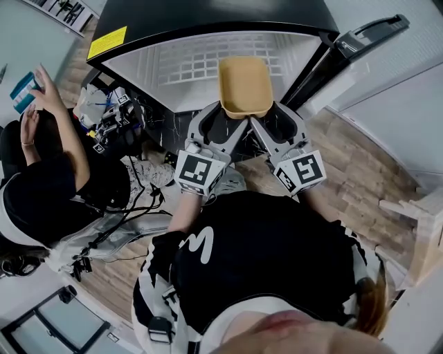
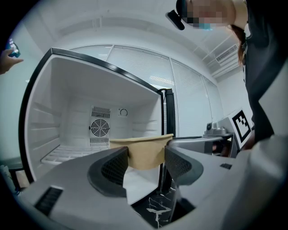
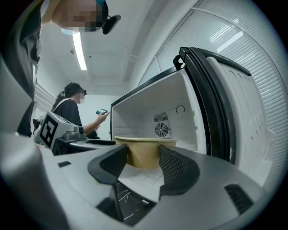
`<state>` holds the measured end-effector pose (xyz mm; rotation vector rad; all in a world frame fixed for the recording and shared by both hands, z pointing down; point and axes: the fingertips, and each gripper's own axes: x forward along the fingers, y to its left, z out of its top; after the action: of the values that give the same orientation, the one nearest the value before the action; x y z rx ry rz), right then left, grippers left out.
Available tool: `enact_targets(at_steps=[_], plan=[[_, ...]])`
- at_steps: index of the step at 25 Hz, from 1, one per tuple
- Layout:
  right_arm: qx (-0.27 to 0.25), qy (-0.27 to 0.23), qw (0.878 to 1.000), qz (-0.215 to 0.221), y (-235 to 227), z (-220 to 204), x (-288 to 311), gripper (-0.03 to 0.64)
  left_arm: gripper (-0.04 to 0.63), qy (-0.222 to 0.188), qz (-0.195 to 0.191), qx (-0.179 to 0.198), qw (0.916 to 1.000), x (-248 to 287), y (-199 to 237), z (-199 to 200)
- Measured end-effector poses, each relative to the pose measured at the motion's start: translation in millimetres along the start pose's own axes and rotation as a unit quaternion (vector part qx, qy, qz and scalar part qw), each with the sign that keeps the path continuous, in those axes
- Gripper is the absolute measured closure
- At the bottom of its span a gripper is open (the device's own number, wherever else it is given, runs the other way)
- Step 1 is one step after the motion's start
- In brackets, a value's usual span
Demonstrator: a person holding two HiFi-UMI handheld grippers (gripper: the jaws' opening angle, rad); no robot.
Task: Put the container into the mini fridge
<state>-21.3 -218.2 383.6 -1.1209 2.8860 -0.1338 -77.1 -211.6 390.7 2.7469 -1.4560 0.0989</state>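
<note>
Head view shows the left hand-held gripper (image 1: 223, 117) and right hand-held gripper (image 1: 265, 119) both clamped on the tan container (image 1: 243, 83), held at the open mini fridge's (image 1: 208, 17) mouth. The carrying step seems nearly done; next it probably needs easing inward onto the wire shelf (image 1: 183, 66).

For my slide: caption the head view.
Left gripper and right gripper hold a tan container before the open mini fridge.

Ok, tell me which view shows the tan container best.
Head view: the whole container shows from above, open and empty. The left gripper view and right gripper view each show only its rim and one wall, clamped between the jaws.
</note>
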Motion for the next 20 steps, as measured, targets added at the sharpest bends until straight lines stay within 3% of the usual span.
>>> enact_targets(at_steps=[20], plan=[[0.007,0.003,1.000,-0.010,-11.3,-4.7,28.6,0.385,0.337,0.004,-0.006,-0.013,0.9999,16.2,27.5,-3.8]])
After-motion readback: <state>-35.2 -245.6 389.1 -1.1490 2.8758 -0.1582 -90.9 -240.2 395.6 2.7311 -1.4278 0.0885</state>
